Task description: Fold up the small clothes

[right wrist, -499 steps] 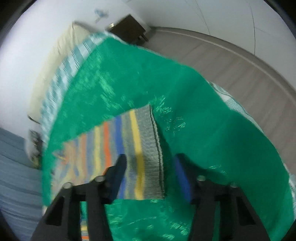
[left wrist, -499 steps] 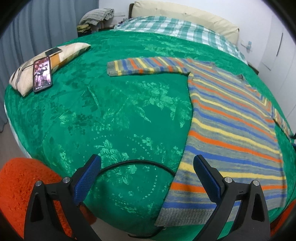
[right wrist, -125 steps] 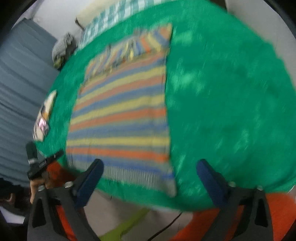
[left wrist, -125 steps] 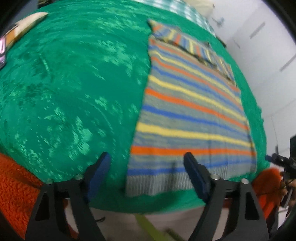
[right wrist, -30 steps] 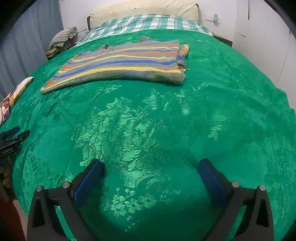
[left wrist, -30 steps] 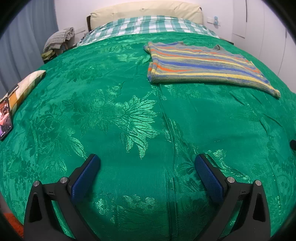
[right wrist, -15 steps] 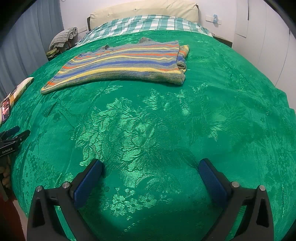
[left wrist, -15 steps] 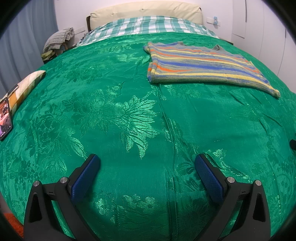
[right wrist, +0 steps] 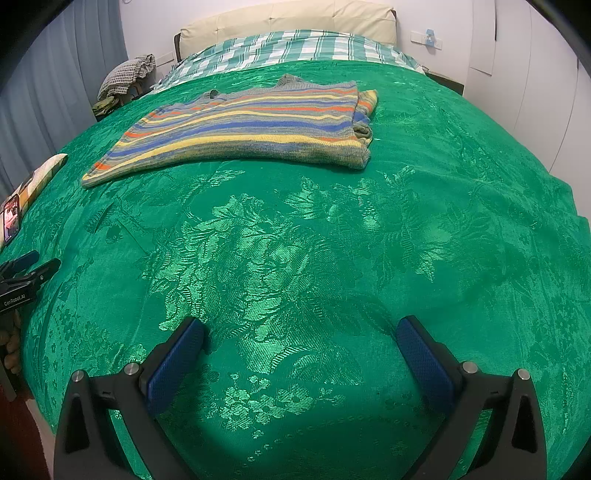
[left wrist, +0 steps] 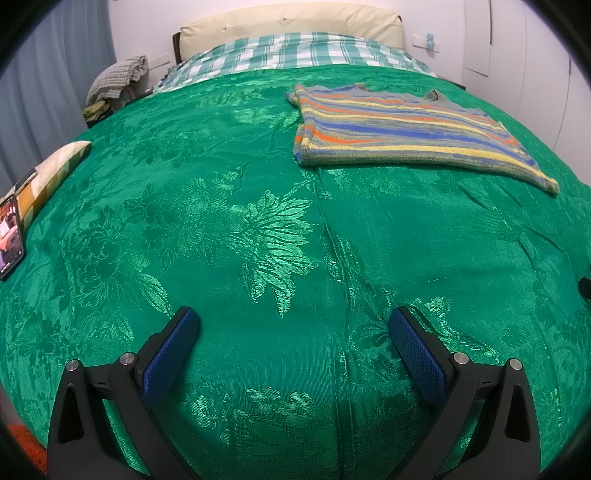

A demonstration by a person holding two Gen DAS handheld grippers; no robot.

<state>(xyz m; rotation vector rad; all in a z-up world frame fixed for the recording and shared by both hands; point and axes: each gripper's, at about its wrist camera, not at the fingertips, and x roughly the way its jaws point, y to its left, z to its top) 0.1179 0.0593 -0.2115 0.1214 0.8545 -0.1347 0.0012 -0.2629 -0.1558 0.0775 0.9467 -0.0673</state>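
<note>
A striped knit sweater (left wrist: 402, 129) in grey, blue, yellow and orange lies folded flat on the far part of the green bedspread (left wrist: 258, 240). It also shows in the right wrist view (right wrist: 247, 125), with the sleeves tucked under at its right end. My left gripper (left wrist: 293, 332) is open and empty, low over the near part of the bed, well short of the sweater. My right gripper (right wrist: 299, 339) is open and empty too, at the same near edge. The left gripper shows at the left edge of the right wrist view (right wrist: 22, 277).
A patterned cushion (left wrist: 51, 170) with a phone (left wrist: 11, 236) leaning on it lies at the bed's left edge. A checked sheet (left wrist: 295, 51) and cream headboard (left wrist: 291, 18) are at the far end. Clothes are piled on a stand (left wrist: 114, 77) at far left. White wall and wardrobe doors run along the right.
Nothing has visibly moved over the last second. Earlier the sweater lay spread open near the bed's front edge; now it lies folded farther up the bed.
</note>
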